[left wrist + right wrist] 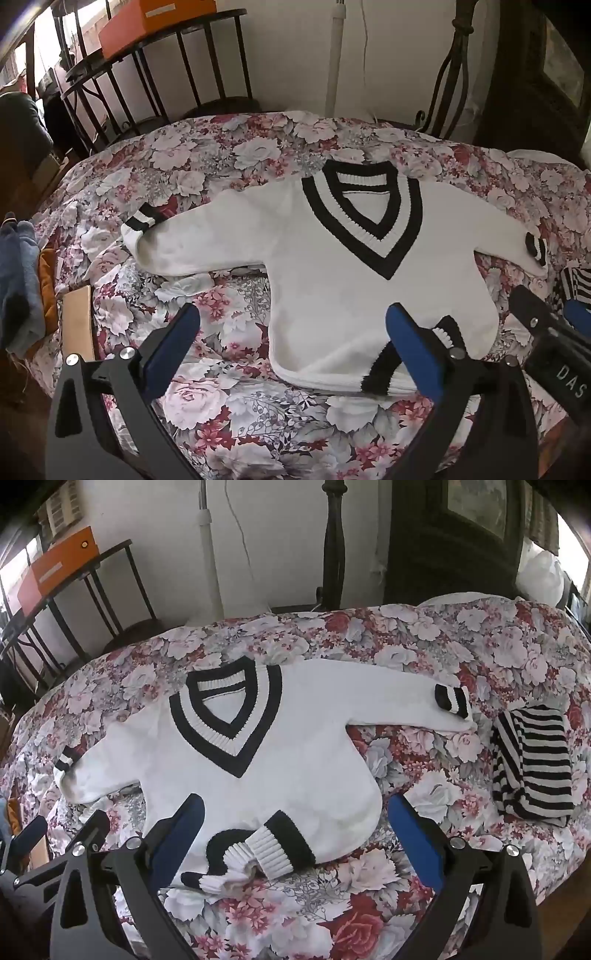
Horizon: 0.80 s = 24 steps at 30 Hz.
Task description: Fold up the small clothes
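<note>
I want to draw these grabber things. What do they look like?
Each has two black angular fingers with flat blue pads inside and shiny silver screws. The left gripper and right gripper match. White letters, DAS, mark the right one's side.
</note>
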Tool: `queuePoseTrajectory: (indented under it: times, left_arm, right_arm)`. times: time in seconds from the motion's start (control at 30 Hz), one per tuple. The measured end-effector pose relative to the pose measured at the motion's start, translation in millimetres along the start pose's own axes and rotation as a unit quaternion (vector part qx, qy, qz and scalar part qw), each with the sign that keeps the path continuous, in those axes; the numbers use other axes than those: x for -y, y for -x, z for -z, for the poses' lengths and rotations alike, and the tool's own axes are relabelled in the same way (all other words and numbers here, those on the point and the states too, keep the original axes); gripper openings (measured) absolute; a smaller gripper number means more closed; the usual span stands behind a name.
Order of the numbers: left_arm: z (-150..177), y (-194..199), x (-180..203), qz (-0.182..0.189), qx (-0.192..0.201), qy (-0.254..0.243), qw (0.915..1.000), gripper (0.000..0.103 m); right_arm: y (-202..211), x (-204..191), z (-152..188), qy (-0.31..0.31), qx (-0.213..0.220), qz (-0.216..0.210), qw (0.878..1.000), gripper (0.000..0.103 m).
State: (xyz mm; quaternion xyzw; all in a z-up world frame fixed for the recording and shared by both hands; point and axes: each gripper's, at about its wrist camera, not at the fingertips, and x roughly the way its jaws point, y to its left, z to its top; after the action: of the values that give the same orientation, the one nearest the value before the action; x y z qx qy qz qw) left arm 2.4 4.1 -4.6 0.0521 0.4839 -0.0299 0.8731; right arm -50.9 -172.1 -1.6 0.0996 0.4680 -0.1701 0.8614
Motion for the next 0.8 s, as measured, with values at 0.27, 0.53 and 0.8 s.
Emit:
queuePoseTrajectory:
  times: [0.27,0.53,0.8]
  left_arm:
    - [4.1,-3.8,1.2,-0.003,-0.001,-0.002,1.0000,0.098]
    - [10.7,-9.6,-3.7,-0.001,-0.008,0.006,1.0000,0.098]
    - [6.9,-9.0,-3.2,-0.005,-0.009,0.002,0.9999,0.098]
  right_arm:
    - [-1.9,9.8,-1.6,-0.019,-0.006,-0.013,1.000,0.100]
    - [-2.3,11.2,-1.9,-0.021,-0.008,-0.014,1.000,0.100]
    - [-3.3,13.8,-0.7,-0.026,-0.008,-0.015,1.000,0.100]
